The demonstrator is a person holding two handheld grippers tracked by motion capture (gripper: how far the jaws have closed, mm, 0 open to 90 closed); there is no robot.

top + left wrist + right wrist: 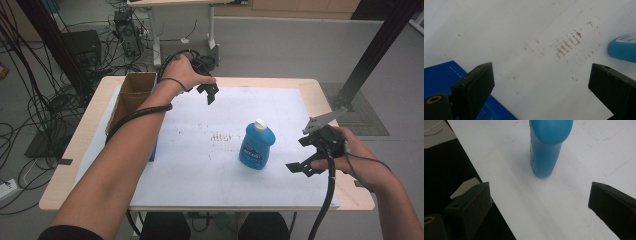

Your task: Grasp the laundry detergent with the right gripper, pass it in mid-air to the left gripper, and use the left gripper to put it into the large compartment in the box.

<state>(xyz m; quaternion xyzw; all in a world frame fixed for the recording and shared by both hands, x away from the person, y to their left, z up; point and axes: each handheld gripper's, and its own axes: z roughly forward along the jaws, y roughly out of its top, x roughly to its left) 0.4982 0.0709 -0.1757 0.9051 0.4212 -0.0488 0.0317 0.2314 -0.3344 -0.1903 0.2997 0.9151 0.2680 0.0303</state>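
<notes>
The blue bottle [257,145] stands upright on the worktop [200,170] (white sheet) near the right gripper [302,155], both grippers' fingers spread and empty, the left gripper [210,94] well apart.

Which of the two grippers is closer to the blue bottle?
The right gripper: it sits just beside the blue bottle, fingers open toward it. The left gripper hovers near the cardboard box.

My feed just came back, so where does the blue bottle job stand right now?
Nothing looks finished: the blue bottle stands upright on the white sheet, cap on and untouched. In hand: the right gripper sits open beside it, jaws pointed at the bottle but apart from it. The left gripper hovers open near the cardboard box, holding nothing. Grasping the bottle is still left.
</notes>
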